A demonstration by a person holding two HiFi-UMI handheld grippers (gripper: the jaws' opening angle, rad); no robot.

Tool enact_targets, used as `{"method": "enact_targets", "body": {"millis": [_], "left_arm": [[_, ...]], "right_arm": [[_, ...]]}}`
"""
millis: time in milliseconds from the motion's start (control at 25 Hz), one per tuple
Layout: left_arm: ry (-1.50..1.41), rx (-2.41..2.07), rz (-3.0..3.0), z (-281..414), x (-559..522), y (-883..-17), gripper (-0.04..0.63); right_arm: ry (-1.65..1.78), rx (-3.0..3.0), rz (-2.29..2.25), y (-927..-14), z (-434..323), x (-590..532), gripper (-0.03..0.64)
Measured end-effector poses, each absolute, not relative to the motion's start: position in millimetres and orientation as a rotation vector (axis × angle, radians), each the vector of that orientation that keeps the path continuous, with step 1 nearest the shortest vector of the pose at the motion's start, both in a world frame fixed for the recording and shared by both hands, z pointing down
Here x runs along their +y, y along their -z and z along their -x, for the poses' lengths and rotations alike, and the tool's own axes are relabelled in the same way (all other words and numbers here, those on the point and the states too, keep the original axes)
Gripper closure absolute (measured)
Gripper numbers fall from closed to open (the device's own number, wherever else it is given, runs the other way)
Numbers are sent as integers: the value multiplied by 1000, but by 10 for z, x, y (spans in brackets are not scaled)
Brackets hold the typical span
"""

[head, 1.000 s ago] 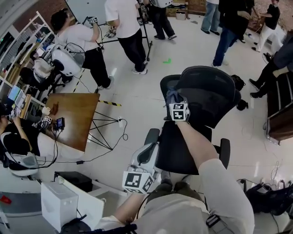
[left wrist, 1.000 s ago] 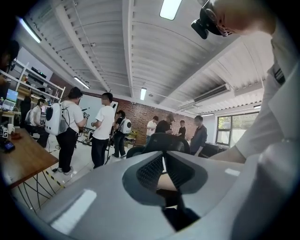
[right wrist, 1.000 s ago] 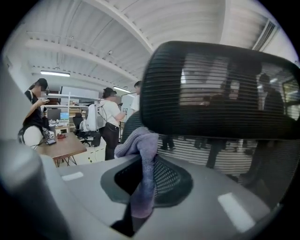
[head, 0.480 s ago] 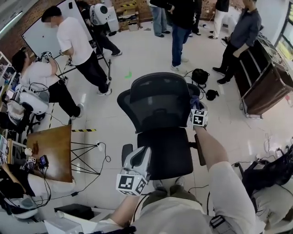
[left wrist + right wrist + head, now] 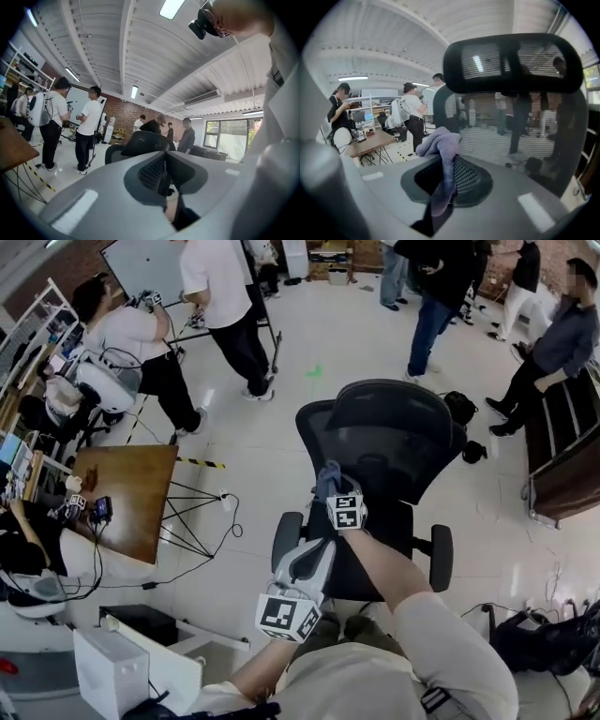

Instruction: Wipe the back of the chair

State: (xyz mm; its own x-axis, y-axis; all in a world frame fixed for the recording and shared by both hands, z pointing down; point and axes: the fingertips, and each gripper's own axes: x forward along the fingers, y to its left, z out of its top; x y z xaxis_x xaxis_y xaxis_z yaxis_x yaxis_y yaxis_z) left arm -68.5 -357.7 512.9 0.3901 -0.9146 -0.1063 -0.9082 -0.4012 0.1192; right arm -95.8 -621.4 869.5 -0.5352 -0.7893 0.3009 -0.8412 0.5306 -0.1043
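Observation:
A black mesh office chair (image 5: 389,442) stands in front of me, its backrest (image 5: 520,136) and headrest (image 5: 513,61) filling the right gripper view. My right gripper (image 5: 330,488) is shut on a purple-blue cloth (image 5: 327,474), which bunches above the jaws (image 5: 439,140). It is held up at the left part of the backrest's front; I cannot tell whether the cloth touches the mesh. My left gripper (image 5: 314,557) sits low by the seat's front left, near the armrest (image 5: 286,526). Its jaws look shut with nothing between them (image 5: 165,176). The chair's top (image 5: 143,143) shows beyond it.
A wooden table (image 5: 131,493) with cables under it stands at the left. Several people stand on the far floor, one (image 5: 230,306) near a whiteboard. A black bag (image 5: 459,409) lies behind the chair, a dark cabinet (image 5: 567,474) at the right, a white box (image 5: 112,671) near my feet.
The right gripper with the cloth has come from the backrest's right edge across to its left part and lower. The view has swung. The left gripper has stayed low by the seat.

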Motion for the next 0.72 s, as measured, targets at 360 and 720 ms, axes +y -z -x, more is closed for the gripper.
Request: {"method": "enact_targets", "body": {"millis": [360,720], "left_arm": [[196,-1824,-2468,1022,-3647,-5295,403],[274,-1620,-2572,1087,-4009,-5184,403]], "right_arm": [[-377,-2497,-1422,-8650,1196,-7059,568],[-480,-2057,-1856,-9077,-1267,-6926,568]]}}
